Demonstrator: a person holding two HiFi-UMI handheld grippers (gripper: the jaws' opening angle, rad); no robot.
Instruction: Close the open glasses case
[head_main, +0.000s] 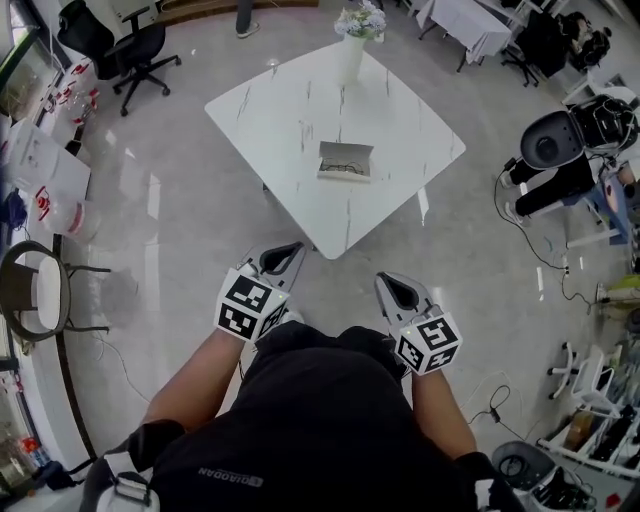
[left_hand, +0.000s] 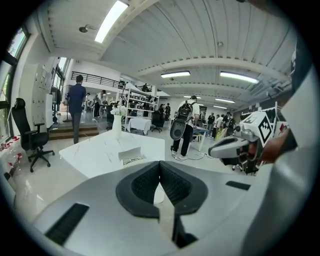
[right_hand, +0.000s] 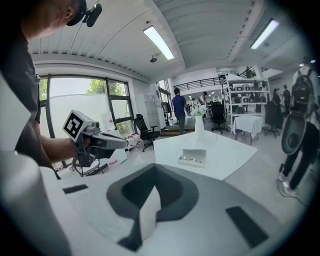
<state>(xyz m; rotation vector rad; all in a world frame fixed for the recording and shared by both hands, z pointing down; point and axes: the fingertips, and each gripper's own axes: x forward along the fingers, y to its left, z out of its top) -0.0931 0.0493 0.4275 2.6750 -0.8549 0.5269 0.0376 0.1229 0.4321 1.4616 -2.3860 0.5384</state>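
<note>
Though aimed at the white table (head_main: 290, 120), held well short of its near corner, low and drawn in close, forearms (head_main: 190, 378) bent and angled slightly inward. Clenched tip to tip on nothing: left gripper (head_main: 292, 250). Likewise clenched and empty: right gripper (head_main: 385, 282), beside the left, not touching it. Lying open near the middle of the table, lid raised on the far side, spectacles (head_main: 342, 170) inside: glasses case (head_main: 345, 160). Standing at the far corner: vase (head_main: 350, 55) of flowers.
</note>
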